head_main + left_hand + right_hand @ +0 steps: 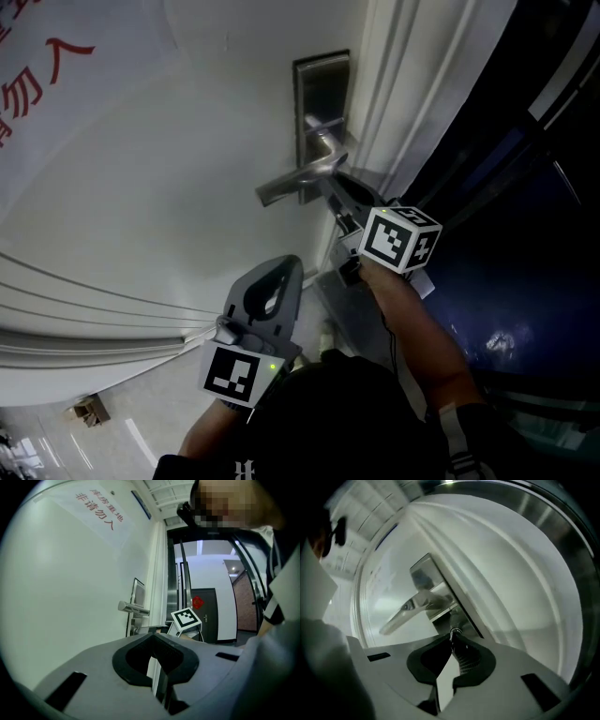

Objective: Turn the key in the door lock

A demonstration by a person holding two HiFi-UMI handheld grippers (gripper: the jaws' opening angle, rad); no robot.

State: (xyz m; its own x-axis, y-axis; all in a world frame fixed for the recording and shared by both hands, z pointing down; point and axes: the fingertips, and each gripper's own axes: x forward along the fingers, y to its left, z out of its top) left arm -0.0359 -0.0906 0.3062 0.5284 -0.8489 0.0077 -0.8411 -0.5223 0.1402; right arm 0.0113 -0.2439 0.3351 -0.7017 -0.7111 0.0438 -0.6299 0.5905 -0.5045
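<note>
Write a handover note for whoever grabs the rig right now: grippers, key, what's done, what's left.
Right gripper: shut on the key, which appears seated in the lock plate just below the lever handle.
Left gripper: shut, empty, hanging short of the door, touching nothing.
Done: key reached and gripped at the lock. Whether it has been turned at all cannot be told.
Left: rotate the key with the right gripper, then let go.

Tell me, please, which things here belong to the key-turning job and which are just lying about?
Job in hand: key, lock plate, lever handle, right tongs shut on the key.
Lying about: left tongs, shut and empty; red-lettered sign; small box.
</note>
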